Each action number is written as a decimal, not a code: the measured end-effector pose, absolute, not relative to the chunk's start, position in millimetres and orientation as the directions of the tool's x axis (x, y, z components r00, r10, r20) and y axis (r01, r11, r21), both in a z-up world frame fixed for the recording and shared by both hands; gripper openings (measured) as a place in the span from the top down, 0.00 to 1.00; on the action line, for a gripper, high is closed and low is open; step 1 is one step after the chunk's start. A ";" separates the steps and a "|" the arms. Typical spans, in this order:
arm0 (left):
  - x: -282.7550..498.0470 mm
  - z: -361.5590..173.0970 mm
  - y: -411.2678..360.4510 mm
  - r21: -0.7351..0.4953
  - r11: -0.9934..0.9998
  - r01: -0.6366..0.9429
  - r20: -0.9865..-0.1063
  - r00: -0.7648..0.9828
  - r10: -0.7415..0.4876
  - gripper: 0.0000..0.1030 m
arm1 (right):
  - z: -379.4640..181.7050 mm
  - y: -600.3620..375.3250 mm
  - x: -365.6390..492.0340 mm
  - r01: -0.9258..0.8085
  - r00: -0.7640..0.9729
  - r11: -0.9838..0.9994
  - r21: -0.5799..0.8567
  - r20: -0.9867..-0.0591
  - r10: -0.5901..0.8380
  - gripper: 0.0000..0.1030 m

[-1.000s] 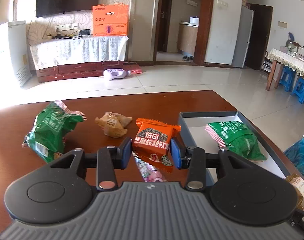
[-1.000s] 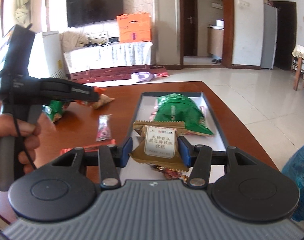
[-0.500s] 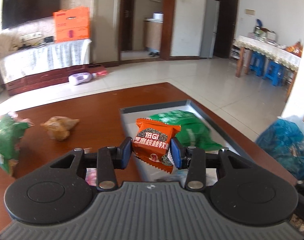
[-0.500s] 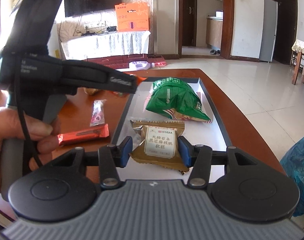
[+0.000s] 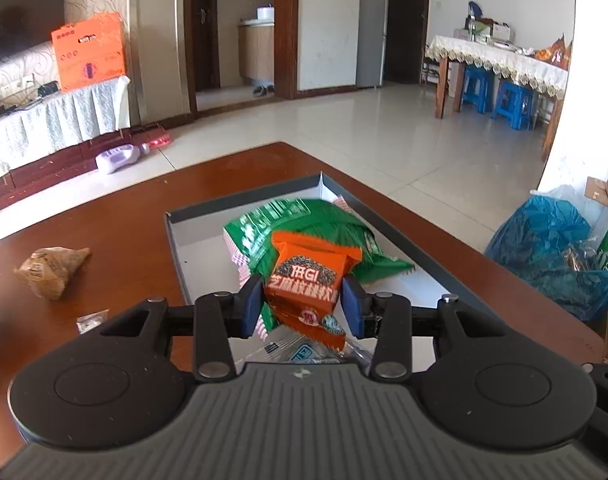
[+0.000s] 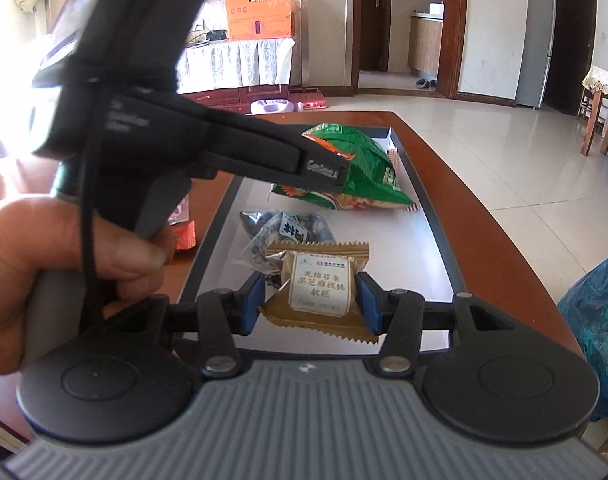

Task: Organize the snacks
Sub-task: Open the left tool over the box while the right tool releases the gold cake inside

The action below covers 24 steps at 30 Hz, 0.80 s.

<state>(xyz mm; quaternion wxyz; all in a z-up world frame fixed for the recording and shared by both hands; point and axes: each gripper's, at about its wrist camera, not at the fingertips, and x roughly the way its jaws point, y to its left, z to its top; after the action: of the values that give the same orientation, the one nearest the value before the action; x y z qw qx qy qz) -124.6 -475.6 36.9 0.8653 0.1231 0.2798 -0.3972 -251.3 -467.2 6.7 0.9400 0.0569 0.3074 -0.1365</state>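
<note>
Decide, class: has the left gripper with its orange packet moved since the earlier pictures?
Yes. The left gripper, jaws shut on the orange packet, has swung rightward from above the bare wooden table to above the tray and its green bag.

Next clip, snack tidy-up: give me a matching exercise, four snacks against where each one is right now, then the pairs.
Things:
1. orange packet
2. gold packet
3. green bag
4. brown wrapped snack

Places:
A. lying at the far end of the tray
B. on the bare table, outside the tray
C. gripped in the left gripper, above the tray
D. gripped in the right gripper, above the tray's near end

Pairs: 1-C, 2-D, 3-A, 4-B
</note>
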 end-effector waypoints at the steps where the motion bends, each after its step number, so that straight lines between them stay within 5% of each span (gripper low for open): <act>1: -121.7 34.1 -478.0 -0.008 0.655 0.756 -0.587 0.526 -0.615 0.54 | 6.0 -467.1 -251.6 0.291 0.772 0.956 0.022 -0.595 -0.221 0.49; 15: -108.3 20.5 -477.9 0.016 0.674 0.738 -0.623 0.535 -0.571 0.45 | 2.8 -465.2 -245.8 0.299 0.766 0.954 -0.007 -0.595 -0.244 0.49; 20: -114.0 27.6 -471.4 0.032 0.687 0.726 -0.604 0.561 -0.565 0.25 | 2.3 -466.4 -238.8 0.327 0.768 0.944 -0.033 -0.573 -0.286 0.49; 24: -117.8 32.5 -464.5 0.039 0.683 0.730 -0.591 0.568 -0.573 0.22 | -2.1 -467.4 -236.1 0.325 0.765 0.946 -0.024 -0.581 -0.277 0.47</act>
<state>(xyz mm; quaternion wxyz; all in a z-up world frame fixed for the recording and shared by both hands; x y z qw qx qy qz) -117.8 -464.5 32.5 0.8741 0.1408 0.2783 -0.3725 -236.1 -467.4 -2.1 0.9386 0.0392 0.3031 -0.1602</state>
